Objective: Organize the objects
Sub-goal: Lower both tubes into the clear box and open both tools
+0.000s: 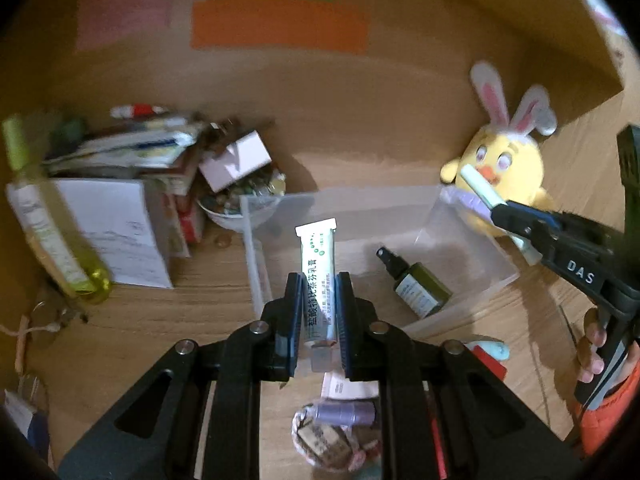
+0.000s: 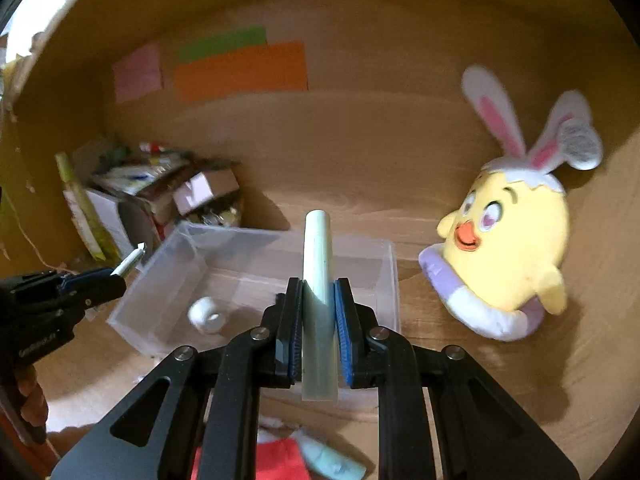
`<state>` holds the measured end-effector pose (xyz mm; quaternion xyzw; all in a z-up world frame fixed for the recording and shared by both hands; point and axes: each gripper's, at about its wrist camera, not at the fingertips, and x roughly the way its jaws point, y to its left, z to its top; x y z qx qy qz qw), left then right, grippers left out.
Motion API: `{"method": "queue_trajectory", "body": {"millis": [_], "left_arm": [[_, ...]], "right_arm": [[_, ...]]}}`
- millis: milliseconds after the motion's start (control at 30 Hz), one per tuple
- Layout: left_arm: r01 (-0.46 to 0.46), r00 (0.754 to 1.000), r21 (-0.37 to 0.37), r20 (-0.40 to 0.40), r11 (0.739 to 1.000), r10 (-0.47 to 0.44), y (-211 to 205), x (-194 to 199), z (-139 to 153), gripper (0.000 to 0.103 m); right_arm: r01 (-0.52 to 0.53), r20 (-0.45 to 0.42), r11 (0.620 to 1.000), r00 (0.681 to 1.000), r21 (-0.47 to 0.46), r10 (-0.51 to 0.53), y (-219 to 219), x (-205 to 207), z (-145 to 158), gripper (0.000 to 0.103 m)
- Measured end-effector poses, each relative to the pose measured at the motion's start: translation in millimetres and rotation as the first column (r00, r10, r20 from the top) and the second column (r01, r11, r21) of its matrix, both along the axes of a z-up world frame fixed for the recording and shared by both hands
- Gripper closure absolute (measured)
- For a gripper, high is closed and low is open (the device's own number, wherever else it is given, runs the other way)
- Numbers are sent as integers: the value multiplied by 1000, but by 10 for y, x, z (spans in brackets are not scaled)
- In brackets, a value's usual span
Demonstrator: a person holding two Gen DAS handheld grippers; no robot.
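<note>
My left gripper [image 1: 318,280] is shut on a white ointment tube [image 1: 317,248] with green print, held above the near edge of a clear plastic bin [image 1: 252,256]. A dark green spray bottle [image 1: 418,286] lies inside the bin. My right gripper [image 2: 318,286] is shut on a pale green tube [image 2: 318,248], also over the clear bin [image 2: 160,268], where a small white roll [image 2: 206,314] lies. Each gripper appears in the other view: the right gripper [image 1: 498,210] at the right edge, the left gripper [image 2: 118,276] at the left edge.
A yellow chick plush [image 2: 508,248] with bunny ears sits right of the bin. Stacked boxes, papers, a bowl [image 1: 236,208] and a yellow-green bottle [image 1: 48,220] crowd the left back corner. Coloured notes [image 1: 280,26] hang on the back wall. Small items [image 1: 344,414] lie near me.
</note>
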<state>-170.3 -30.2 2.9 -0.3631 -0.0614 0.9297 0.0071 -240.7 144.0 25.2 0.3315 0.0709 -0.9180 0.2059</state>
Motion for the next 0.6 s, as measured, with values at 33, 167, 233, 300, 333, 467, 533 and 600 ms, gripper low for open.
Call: {"method": "queue_trajectory", "body": {"millis": [33,167,233,300,333,467,533,600], "left_arm": [[5,1000,-1,20,1000,-5,9,-73,-43,87],[18,997,-19,76,1000,-17,61,-301,-194,87],[25,996,-42,89,999,-21,105,-365,-242,87],[32,995,-62,99,998,-26,144,-409,-281,87],[33,994,-70,102,997,-26,154,-429,-298,87],[34,993,-68,119,997,-26,136,-477,-353,87],[33,992,-58,127,998,-26,117,-483,-370,87],[35,991,-47,127,998,-29,95,-462,-366,87]], "right_arm": [[-1,19,1000,1000,10,1,-24,-59,-52,89],[-13,97,998,995,69,6,-128,-294,-322,89],[-26,131,995,991,98,13,-180,-369,-452,89],[-35,149,992,989,122,17,-219,-414,-541,89],[-40,155,991,988,131,19,-233,-430,-572,89],[-57,184,986,982,154,28,-272,-471,-660,89],[-58,187,983,982,174,25,-288,-466,-681,89],[-61,191,982,981,177,26,-274,-451,-684,89]]}}
